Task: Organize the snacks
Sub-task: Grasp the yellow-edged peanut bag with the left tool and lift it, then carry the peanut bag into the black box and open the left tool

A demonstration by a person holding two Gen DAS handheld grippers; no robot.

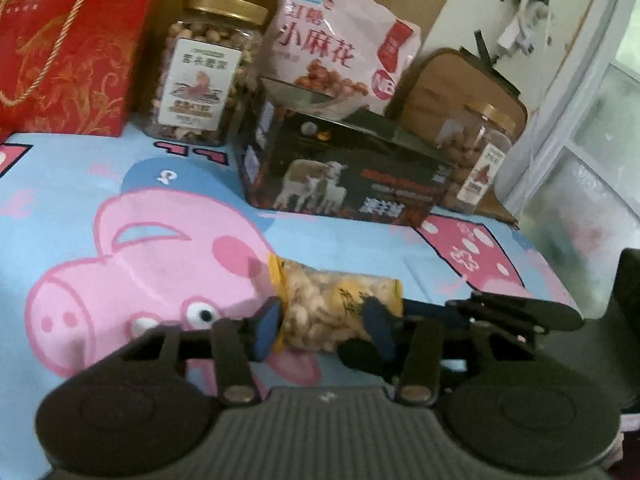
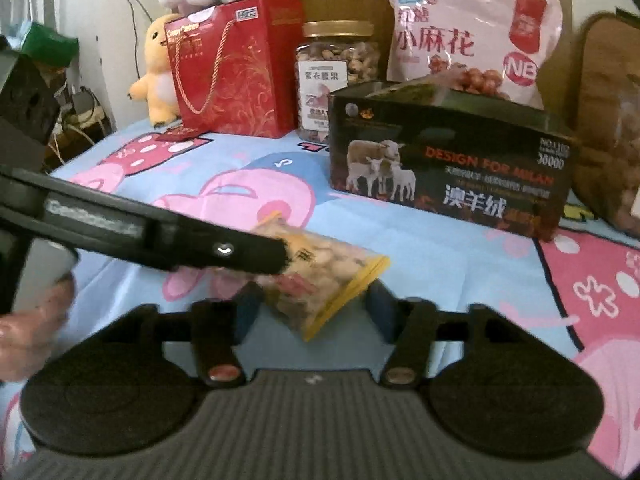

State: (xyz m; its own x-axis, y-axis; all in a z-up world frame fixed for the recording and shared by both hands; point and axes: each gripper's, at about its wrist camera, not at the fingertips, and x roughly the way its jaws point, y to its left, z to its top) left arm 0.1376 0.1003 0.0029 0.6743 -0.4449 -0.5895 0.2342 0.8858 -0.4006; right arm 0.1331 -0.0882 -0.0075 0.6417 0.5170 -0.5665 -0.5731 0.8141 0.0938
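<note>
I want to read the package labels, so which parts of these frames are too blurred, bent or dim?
Left wrist view: soft throughout, dark box lettering smeared, pink bag characters readable, edges bowed by the fisheye. Right wrist view: sharper, box print legible, left gripper and snack pouch motion-blurred, dim indoor light.

Bed's [image 1: 80, 184] middle and near part bare, open to pass. Far edge lined: red gift box [image 1: 72, 44], nut jar [image 1: 200, 72], pink bag [image 1: 340, 40]. Black box [image 1: 340, 172] juts forward toward right edge, second jar [image 1: 476, 156] just beside it.
</note>
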